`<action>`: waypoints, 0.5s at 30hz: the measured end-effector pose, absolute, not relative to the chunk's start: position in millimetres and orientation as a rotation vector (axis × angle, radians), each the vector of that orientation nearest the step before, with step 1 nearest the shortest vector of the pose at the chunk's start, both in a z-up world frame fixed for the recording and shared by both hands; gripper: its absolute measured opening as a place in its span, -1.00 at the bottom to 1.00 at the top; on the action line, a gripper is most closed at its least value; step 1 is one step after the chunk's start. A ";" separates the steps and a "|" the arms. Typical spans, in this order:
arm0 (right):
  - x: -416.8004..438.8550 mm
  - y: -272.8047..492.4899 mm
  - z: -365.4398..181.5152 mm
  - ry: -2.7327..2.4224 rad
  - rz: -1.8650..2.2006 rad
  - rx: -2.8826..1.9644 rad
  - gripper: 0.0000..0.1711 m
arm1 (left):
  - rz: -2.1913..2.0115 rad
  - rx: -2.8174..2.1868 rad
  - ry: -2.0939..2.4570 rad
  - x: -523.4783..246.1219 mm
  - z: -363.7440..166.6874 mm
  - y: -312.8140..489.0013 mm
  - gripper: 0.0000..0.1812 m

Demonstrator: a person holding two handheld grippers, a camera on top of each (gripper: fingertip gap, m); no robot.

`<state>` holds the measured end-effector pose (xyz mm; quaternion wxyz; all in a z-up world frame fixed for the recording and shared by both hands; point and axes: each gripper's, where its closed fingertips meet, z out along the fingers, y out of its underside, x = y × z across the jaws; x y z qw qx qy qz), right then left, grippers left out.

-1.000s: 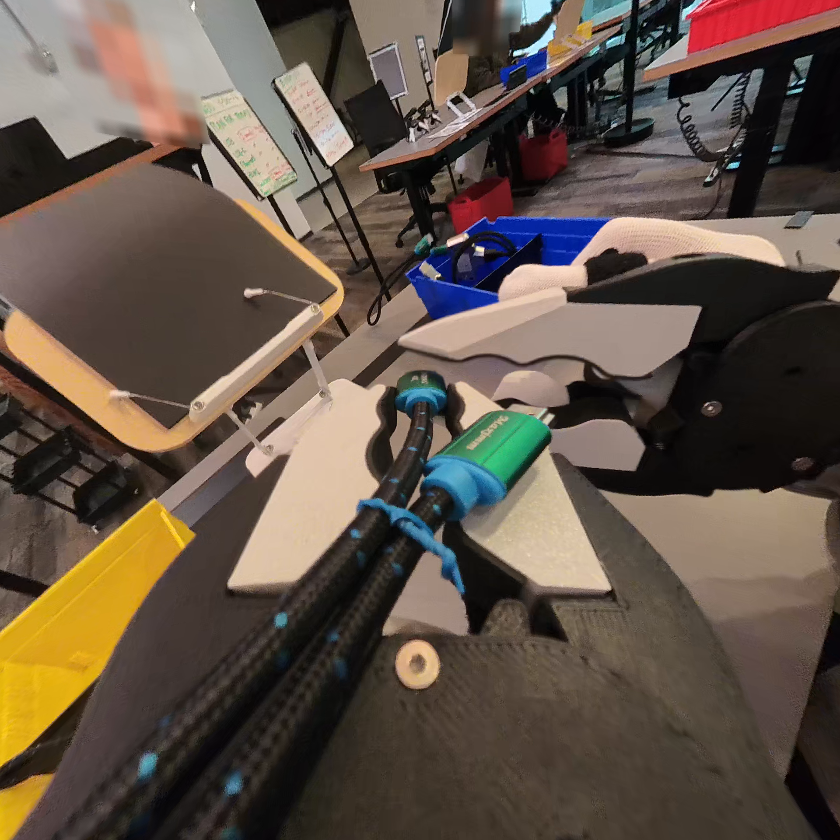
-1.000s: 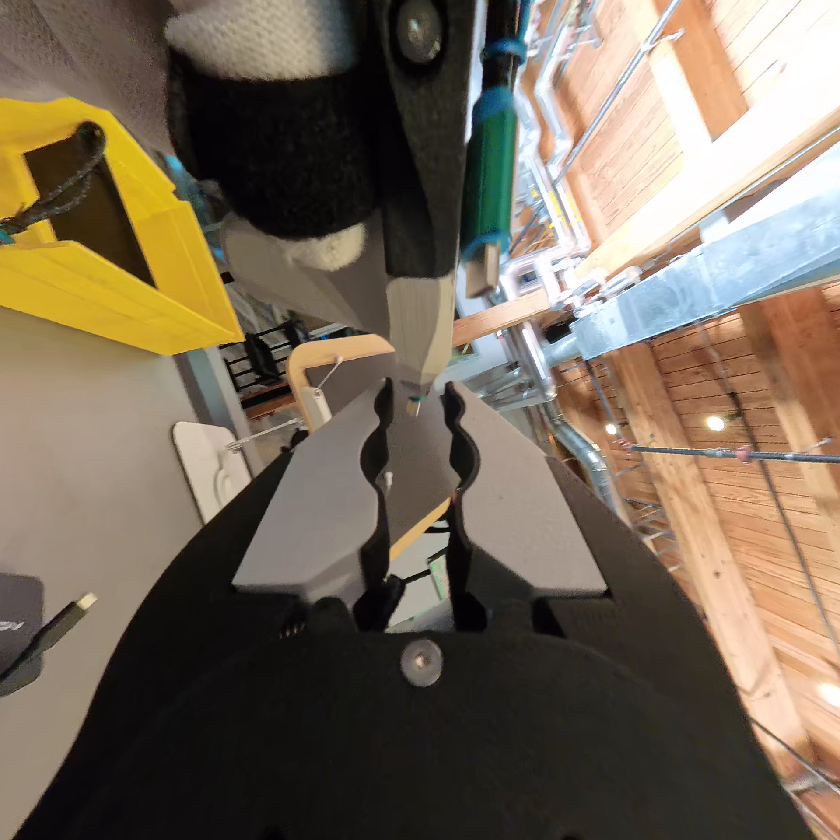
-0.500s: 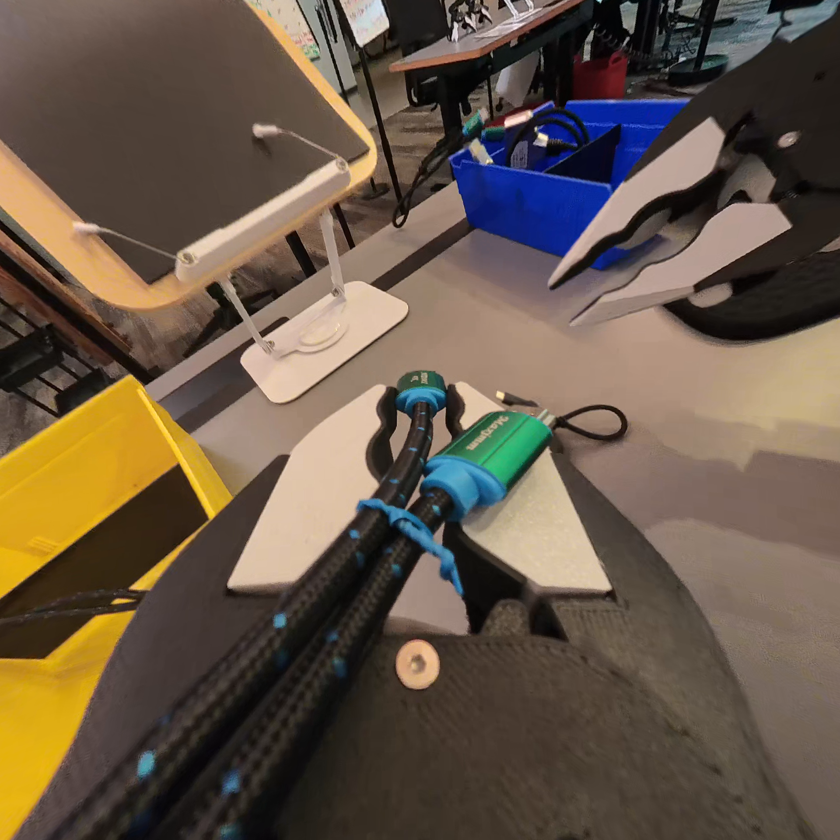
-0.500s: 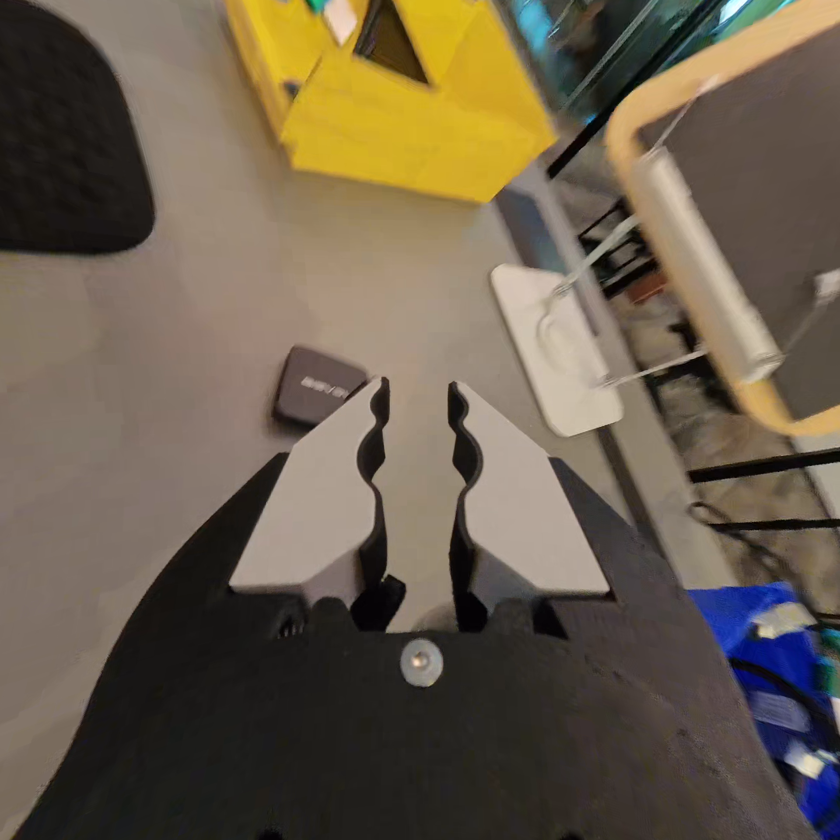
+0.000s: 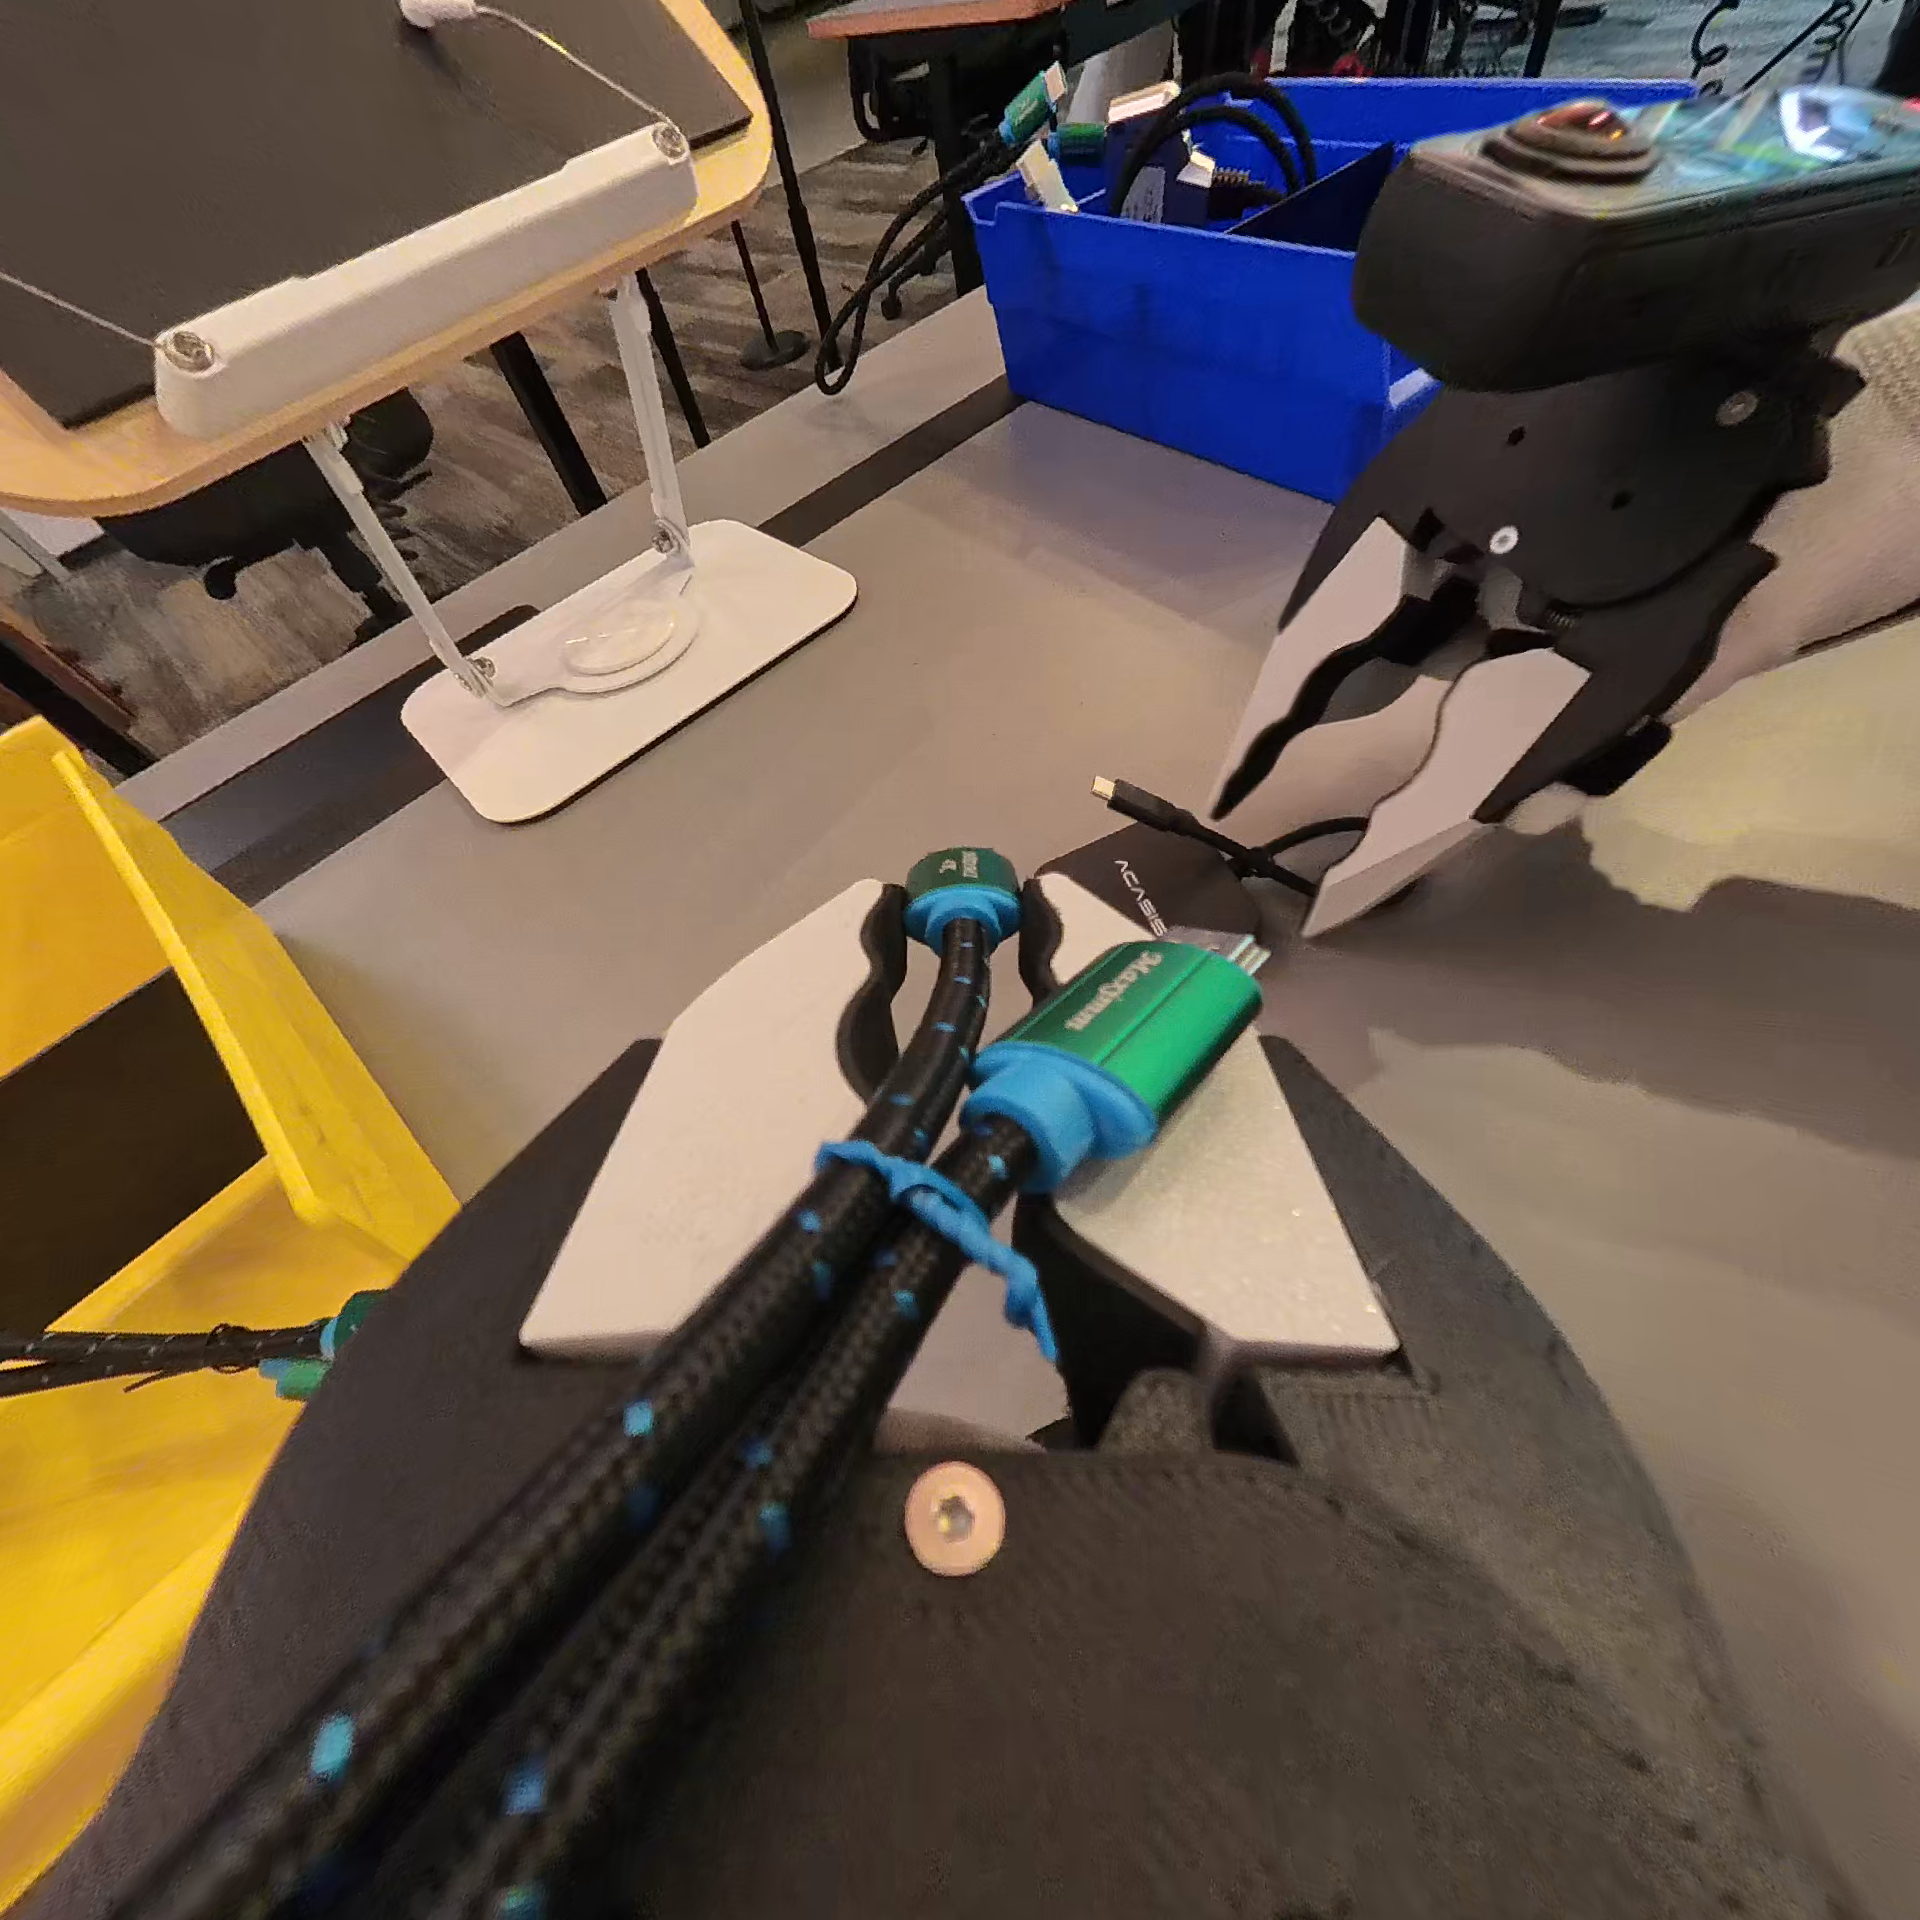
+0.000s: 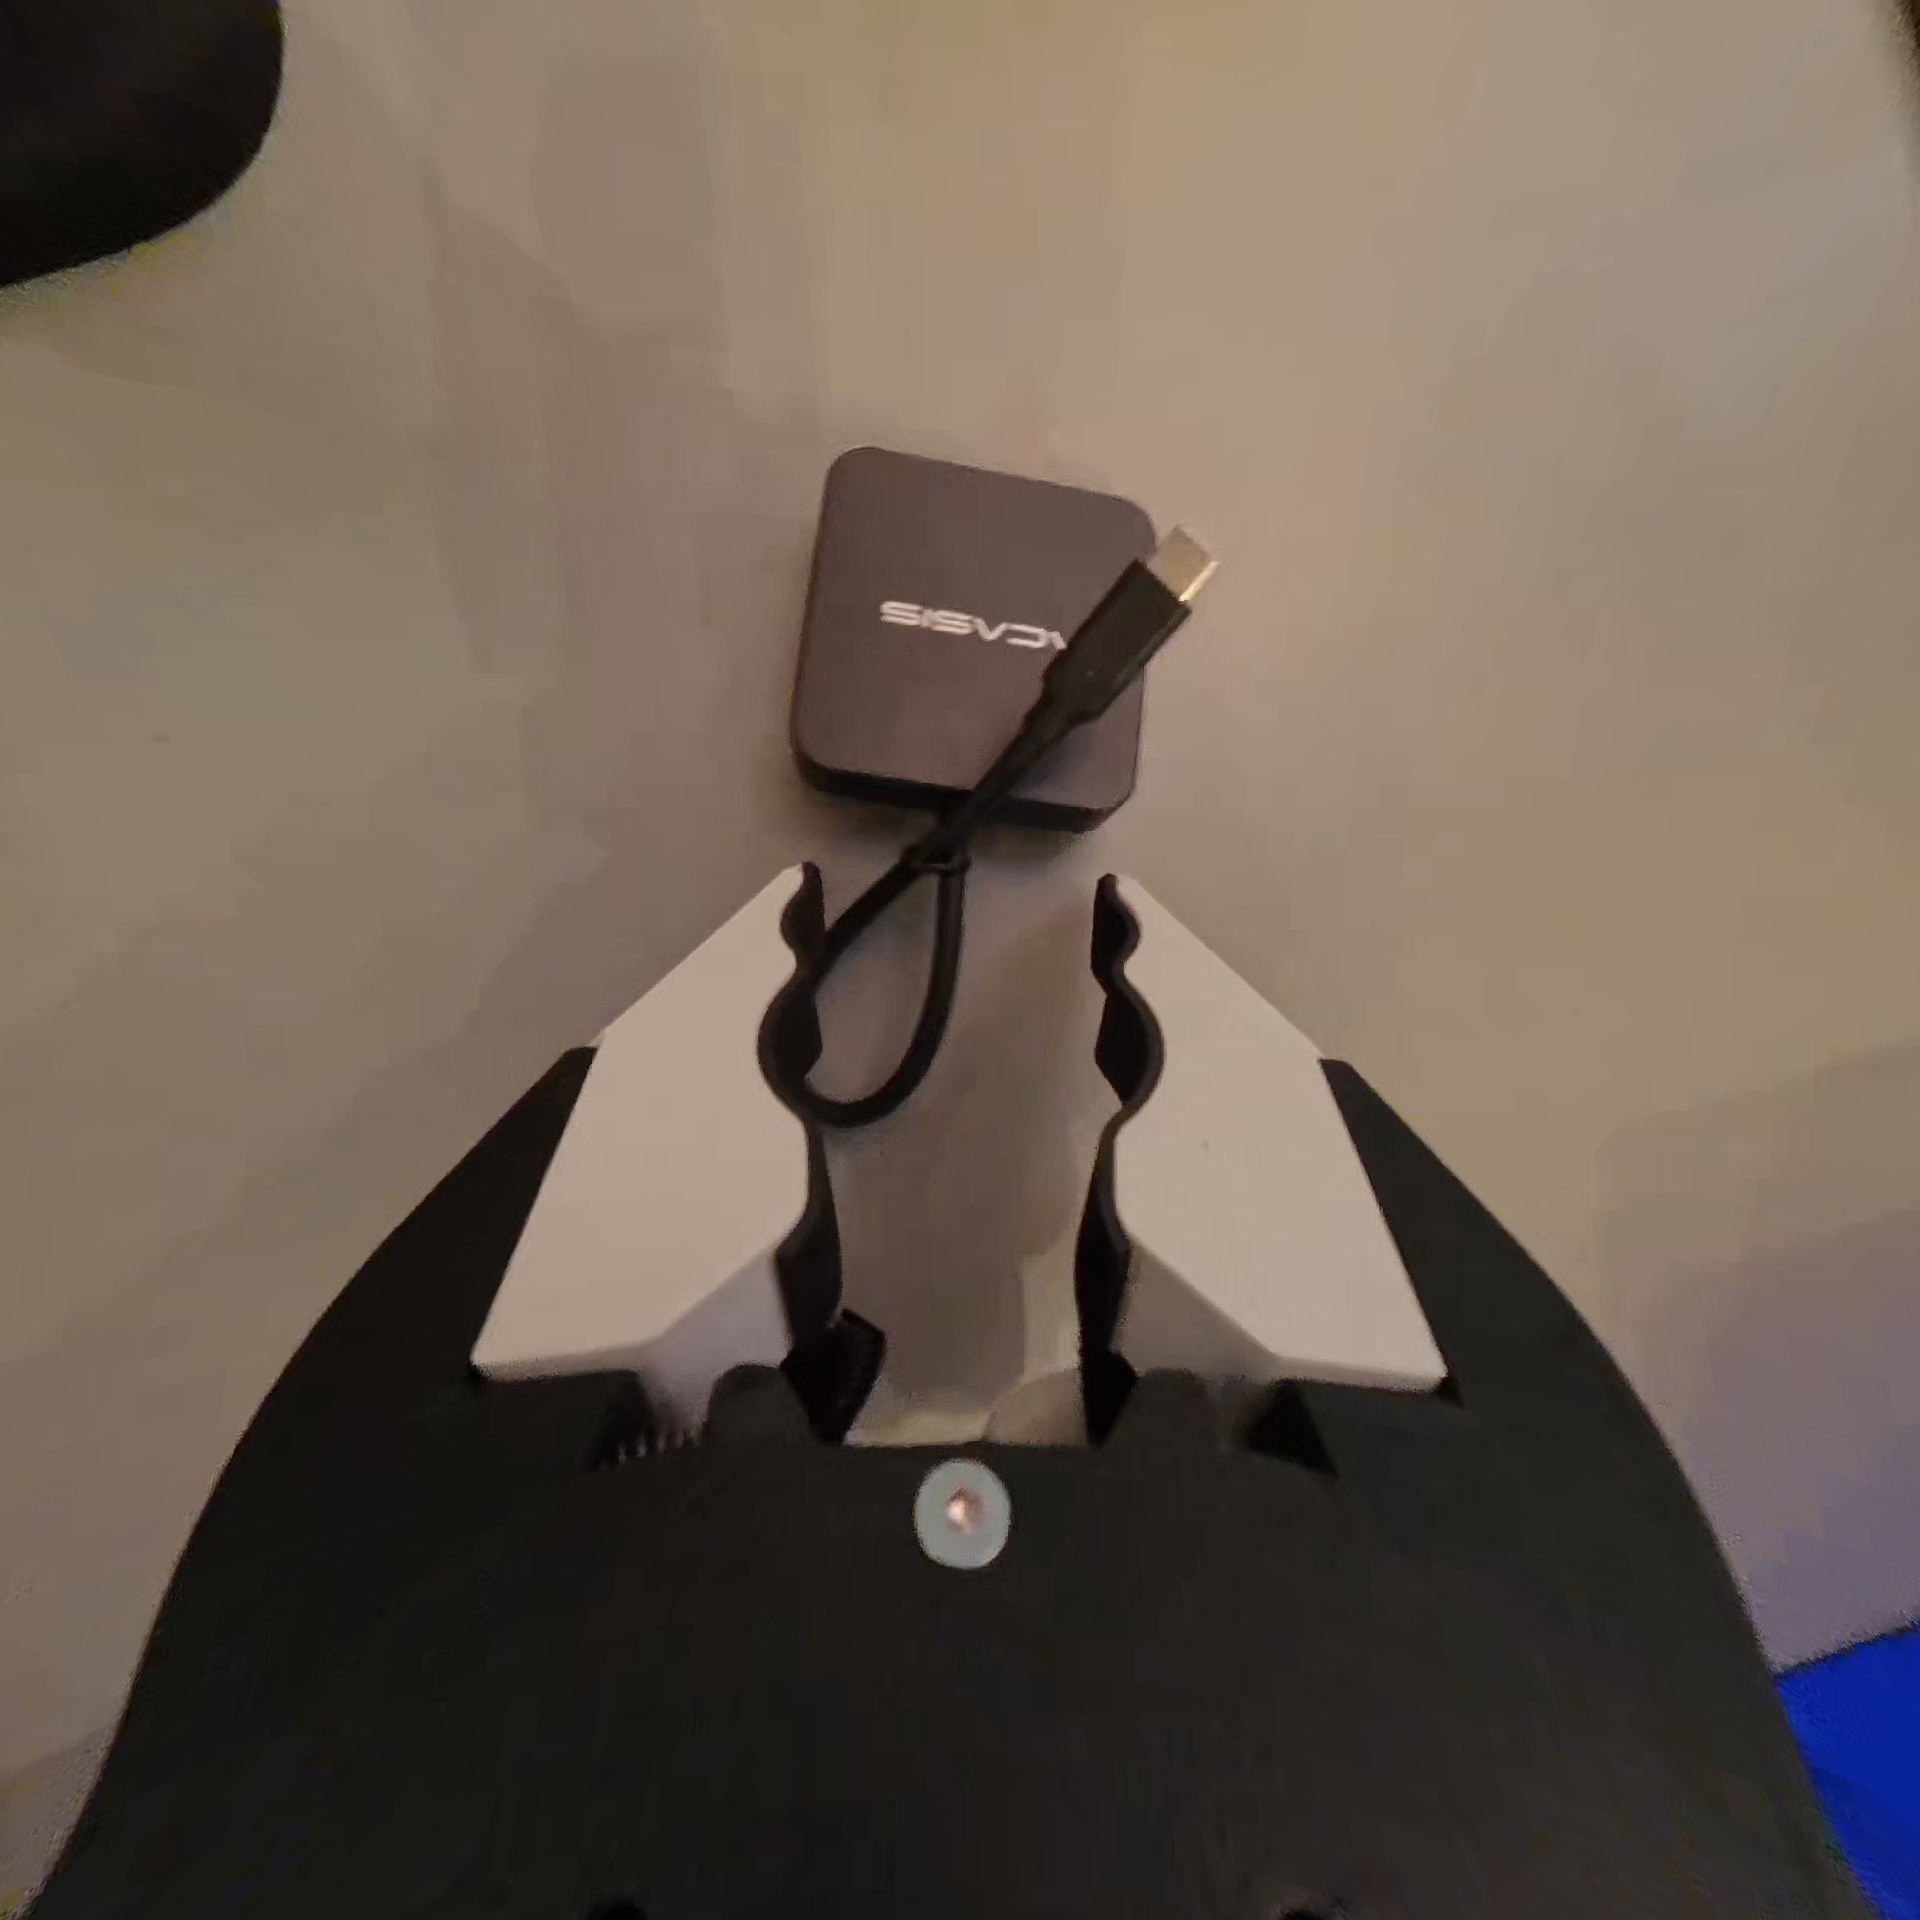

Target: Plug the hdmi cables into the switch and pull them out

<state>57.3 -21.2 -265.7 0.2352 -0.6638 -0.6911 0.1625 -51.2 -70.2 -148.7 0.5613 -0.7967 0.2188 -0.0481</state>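
Just ahead of my parted right gripper (image 6: pixel 951 883) lay the switch (image 6: pixel 935 613) (its cord between my fingers); my left gripper (image 5: pixel 951 914) clamped the cable (image 5: pixel 940 1029).

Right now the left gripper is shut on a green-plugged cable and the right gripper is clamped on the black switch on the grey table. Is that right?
Not quite. The right gripper is not clamped on the switch: the right wrist view shows its jaws open, just short of the switch and around the loop of its thin black lead. The rest holds: the left gripper is shut on the green-plugged cable, and the switch lies on the grey table.
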 end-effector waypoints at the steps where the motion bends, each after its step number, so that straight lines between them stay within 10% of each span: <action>1: 58.5 -29.3 -265.0 -1.929 0.459 -1.841 -0.44 | -0.122 -1.878 0.511 -51.7 -149.2 -70.2 -0.77; 15: 56.8 -40.3 -228.2 -1.993 0.535 -1.613 -0.26 | -0.164 -1.859 0.491 -61.0 -141.5 -74.9 -0.76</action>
